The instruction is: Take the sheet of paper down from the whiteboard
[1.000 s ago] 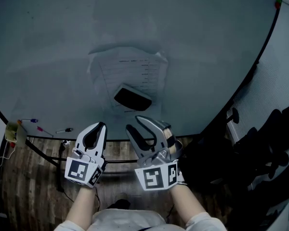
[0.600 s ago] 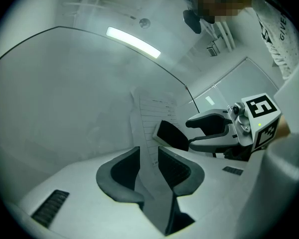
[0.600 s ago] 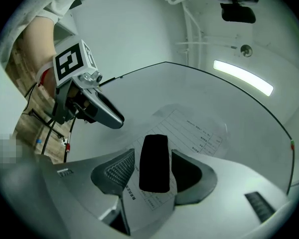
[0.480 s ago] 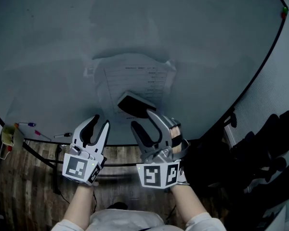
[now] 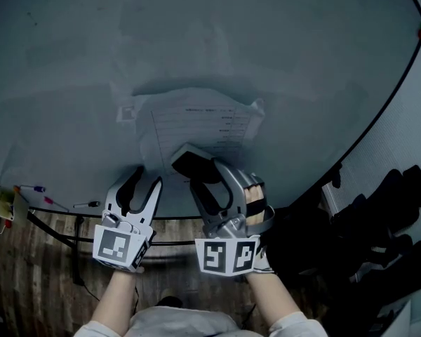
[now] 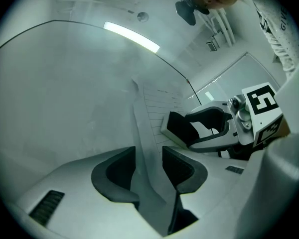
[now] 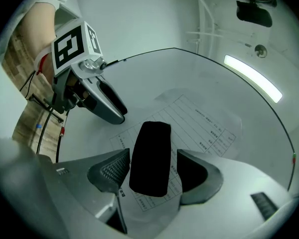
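Observation:
A printed sheet of paper [image 5: 196, 121] hangs crumpled on the whiteboard [image 5: 196, 34], with a black block eraser [image 5: 189, 161] lying on its lower part. My left gripper [image 5: 146, 180] is at the sheet's lower left. Its jaws are opening, and the sheet's curled edge [image 6: 148, 133] runs loosely between the pads. My right gripper [image 5: 205, 175] reaches to the eraser [image 7: 150, 153]. Its jaws are opening too, one on each side of the eraser, with a strip of paper showing between the eraser and one pad.
Markers [image 5: 35, 188] lie on the board's ledge at the lower left. A small white tag [image 5: 126, 112] sticks to the board left of the sheet. Dark chairs [image 5: 379, 230] stand to the right, beyond the board's black frame. Wooden floor [image 5: 35, 258] shows below.
Both grippers have moved up to the board. The left jaws, shut a second ago, now stand apart around the sheet's edge. The right jaws have spread wider and now flank the eraser.

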The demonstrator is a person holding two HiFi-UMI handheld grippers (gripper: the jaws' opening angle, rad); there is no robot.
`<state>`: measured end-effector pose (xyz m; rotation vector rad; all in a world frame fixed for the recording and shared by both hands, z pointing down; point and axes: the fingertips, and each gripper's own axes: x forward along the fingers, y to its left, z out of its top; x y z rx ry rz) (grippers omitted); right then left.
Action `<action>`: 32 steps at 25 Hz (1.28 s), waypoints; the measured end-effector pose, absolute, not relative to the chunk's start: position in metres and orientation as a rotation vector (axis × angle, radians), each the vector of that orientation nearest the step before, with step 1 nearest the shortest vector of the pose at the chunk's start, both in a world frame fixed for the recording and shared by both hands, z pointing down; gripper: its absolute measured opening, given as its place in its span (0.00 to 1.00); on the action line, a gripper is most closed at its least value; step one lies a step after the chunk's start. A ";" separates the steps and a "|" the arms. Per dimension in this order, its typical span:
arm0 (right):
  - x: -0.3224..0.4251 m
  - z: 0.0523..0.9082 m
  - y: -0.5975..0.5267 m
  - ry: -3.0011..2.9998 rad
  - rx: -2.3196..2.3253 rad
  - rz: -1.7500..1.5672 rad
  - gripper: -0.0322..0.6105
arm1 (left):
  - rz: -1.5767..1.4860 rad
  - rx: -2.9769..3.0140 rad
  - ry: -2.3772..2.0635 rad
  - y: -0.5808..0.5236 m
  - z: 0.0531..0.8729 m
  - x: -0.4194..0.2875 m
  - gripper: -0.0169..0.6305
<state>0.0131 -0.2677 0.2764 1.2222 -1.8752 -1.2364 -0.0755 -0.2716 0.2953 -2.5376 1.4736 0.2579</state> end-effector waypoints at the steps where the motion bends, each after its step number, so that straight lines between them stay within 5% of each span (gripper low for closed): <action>1: 0.013 0.277 -0.270 -1.870 1.221 -1.230 0.49 | 0.257 -2.535 1.474 -0.272 0.295 -0.075 0.28; 29: 0.006 0.278 -0.288 -1.787 1.250 -1.228 0.48 | 0.260 -2.564 1.587 -0.279 0.294 -0.068 0.28; 32: 0.008 0.279 -0.288 -1.769 1.244 -1.238 0.48 | 0.250 -2.584 1.585 -0.281 0.296 -0.066 0.18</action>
